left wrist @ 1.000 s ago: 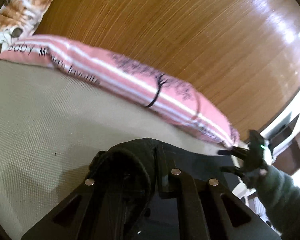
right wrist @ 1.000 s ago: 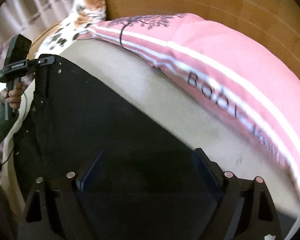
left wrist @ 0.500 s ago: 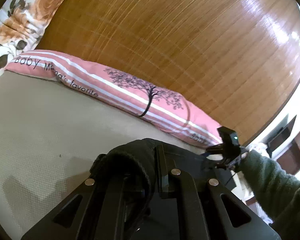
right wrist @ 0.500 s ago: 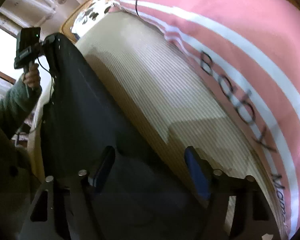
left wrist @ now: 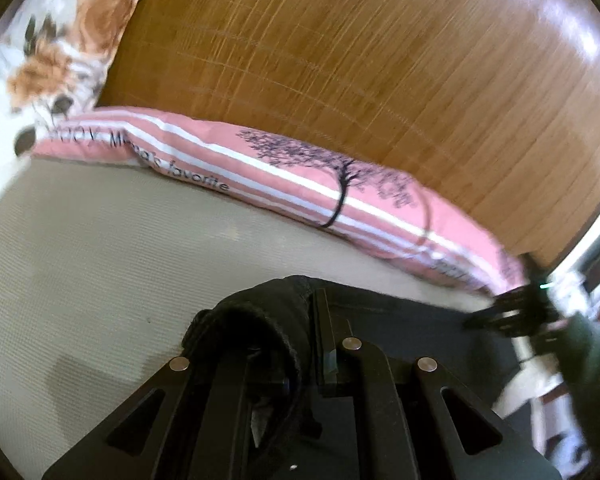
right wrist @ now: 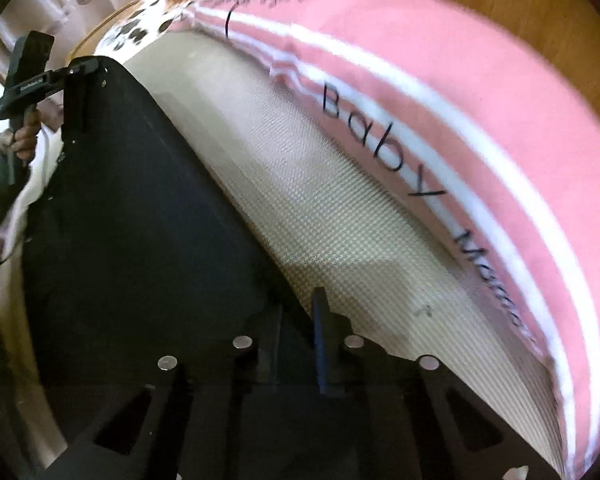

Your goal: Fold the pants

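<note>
1. Left tool (left wrist: 300,344) clamped on a bunched corner of the black pants (left wrist: 260,320), dark cloth rolled up and over its fingers.
2. Right tool (right wrist: 300,336) closing at the near edge of the pants (right wrist: 140,220), jaws nearly together, dark cloth between them; not clear whether the pads press yet.
3. Pants spread flat across the beige bed sheet (right wrist: 320,208), stretched between the two tools, far corner raised by the left tool (right wrist: 76,68).
4. Likely soft, limp and light; bound to sag and wrinkle unless held taut from both ends. Best taken at corners or along a hem, where doubled cloth gives the pads more to bite.
5. Beyond the sheet: pink striped pillow (left wrist: 300,184) with a printed tree and lettering, floral pillow (left wrist: 60,48) beside it, glossy wooden headboard (left wrist: 340,60) behind both.
6. Left wrist view alone: close bunching of cloth at the left tool, blurred right tool (left wrist: 512,316) at the far end, green sleeve (left wrist: 592,364).
7. Right wrist view alone: full flat spread of the pants, hand (right wrist: 24,136) gripping the left tool's handle, curtains (right wrist: 60,4) behind.
</note>
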{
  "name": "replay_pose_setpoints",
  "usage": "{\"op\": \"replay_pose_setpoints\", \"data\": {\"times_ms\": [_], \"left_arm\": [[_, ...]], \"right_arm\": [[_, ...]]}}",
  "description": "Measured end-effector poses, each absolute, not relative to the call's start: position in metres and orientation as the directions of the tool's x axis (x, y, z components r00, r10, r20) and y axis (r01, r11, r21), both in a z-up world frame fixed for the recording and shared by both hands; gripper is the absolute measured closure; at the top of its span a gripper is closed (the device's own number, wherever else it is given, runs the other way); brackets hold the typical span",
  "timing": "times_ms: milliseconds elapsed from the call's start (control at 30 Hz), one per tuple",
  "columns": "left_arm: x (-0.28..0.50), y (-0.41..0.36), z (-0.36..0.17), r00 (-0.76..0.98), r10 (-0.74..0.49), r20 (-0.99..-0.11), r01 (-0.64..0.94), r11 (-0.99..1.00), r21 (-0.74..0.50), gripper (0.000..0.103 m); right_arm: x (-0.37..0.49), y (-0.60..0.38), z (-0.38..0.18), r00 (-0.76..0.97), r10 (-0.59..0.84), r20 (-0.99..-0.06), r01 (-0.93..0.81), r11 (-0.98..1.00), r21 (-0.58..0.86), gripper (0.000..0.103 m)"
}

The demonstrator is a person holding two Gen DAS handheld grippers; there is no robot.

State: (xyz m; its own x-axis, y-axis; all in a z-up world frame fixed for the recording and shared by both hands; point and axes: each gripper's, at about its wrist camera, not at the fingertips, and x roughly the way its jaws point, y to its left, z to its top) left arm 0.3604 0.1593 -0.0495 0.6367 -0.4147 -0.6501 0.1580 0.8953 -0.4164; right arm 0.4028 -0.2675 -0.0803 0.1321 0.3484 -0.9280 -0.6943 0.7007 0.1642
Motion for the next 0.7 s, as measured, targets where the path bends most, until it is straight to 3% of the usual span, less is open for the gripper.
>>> {"op": "replay_pose_setpoints", "data": {"times_ms": [200,467,700], "left_arm": [[0.343,0.136,-0.040,0.692,-0.276,-0.668,0.146,0.959,-0.244,0.095],[0.288,0.135,0.000,0.736,-0.298,-0.608,0.242,0.954,-0.176,0.095],[0.212,0.144,0.017,0.728,-0.360,-0.584,0.334,0.930,-0.157,0.095]], "right_arm": [[0.351,-0.269,-0.043,0.339,0.223,-0.914,-0.596,0.802,-0.025,0.095],[0.266,-0.272,0.009,0.461,0.111,-0.880,-0.502,0.851,-0.156,0.097],[0.167,-0.278,0.025,0.498,0.109,-0.861,-0.425,0.895,-0.133,0.097]]}}
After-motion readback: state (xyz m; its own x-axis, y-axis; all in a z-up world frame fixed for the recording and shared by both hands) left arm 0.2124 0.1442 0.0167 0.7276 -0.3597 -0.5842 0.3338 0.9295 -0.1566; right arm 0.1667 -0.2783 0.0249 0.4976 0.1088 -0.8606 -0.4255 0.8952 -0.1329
